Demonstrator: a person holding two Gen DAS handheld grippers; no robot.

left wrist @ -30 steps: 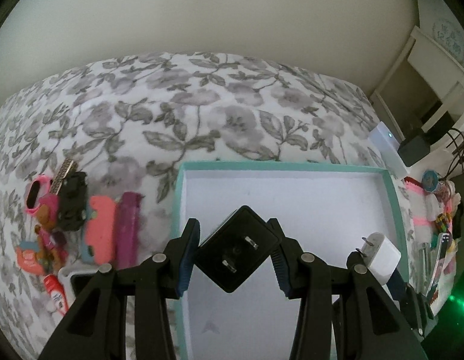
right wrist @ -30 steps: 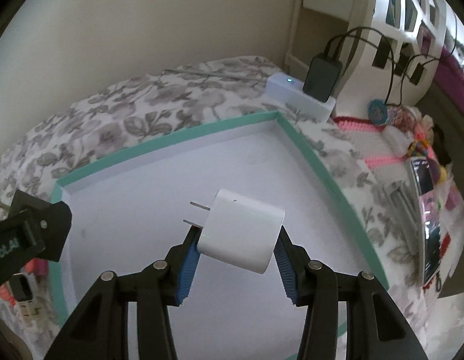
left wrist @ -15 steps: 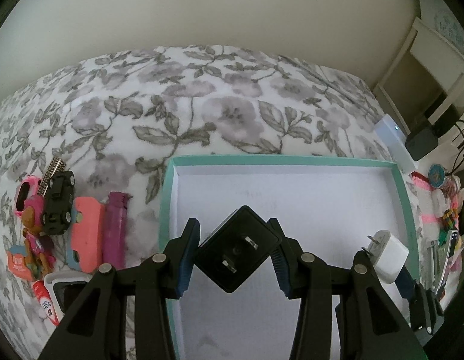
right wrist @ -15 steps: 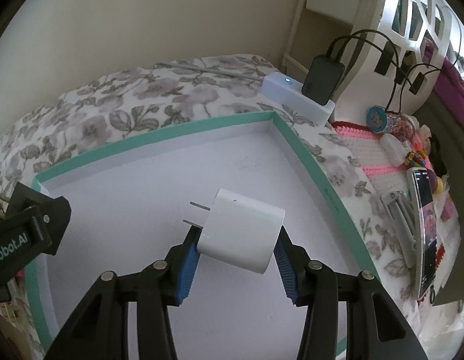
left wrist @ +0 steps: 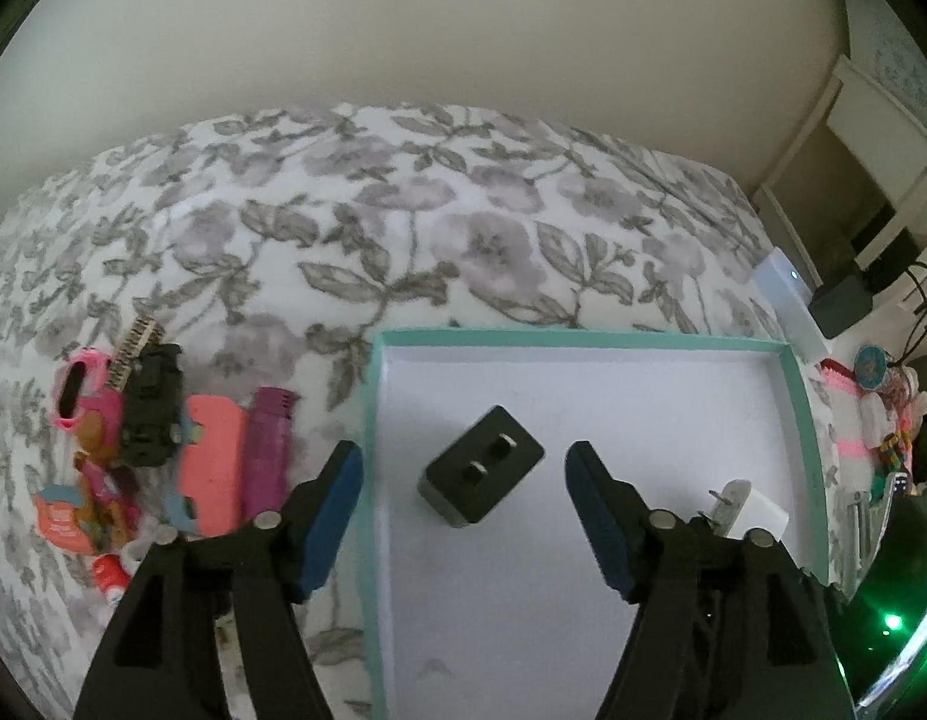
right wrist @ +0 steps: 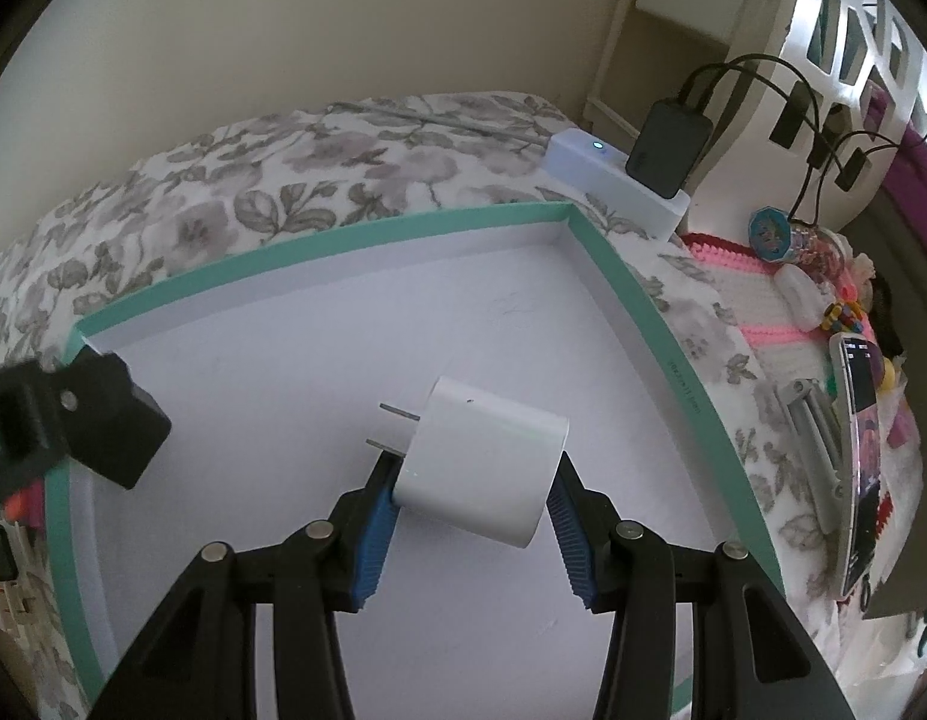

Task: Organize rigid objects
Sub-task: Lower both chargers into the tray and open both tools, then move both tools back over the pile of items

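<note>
Landmark: the teal-rimmed tray [left wrist: 800, 420] lying on the floral bed [left wrist: 403, 228].

Left gripper [left wrist: 463, 516]: jaws are opening, standing wide now w/ nothing pressed between the pads. The black charger [left wrist: 481, 474] is sitting on the tray floor, near the tray's left wall, prongs facing up. It's lying straight ahead of the jaws, in the gap but clear of both pads, long axis running diagonally from near-left to far-right.

Right gripper [right wrist: 472, 516]: jaws are part closed and pinching the white charger [right wrist: 484, 459] by its two flat sides. Charger is hanging over the tray's mid floor, closer to the right wall than the left; it looks off the floor but I can't tell by how much. Prongs are pointing away to the left, i.e. toward the left gripper's side, long axis roughly crosswise to the jaws.

Likely next: right hand is the one w/ work left, setting the white charger down inside the tray. The bare floor directly below and ahead is free, and the black charger is well apart to the left, so no clash is expected. Left hand is nearer to the toys beside the tray's left wall: orange piece [left wrist: 211, 462], purple piece [left wrist: 268, 456], black toy car [left wrist: 153, 408].
</note>
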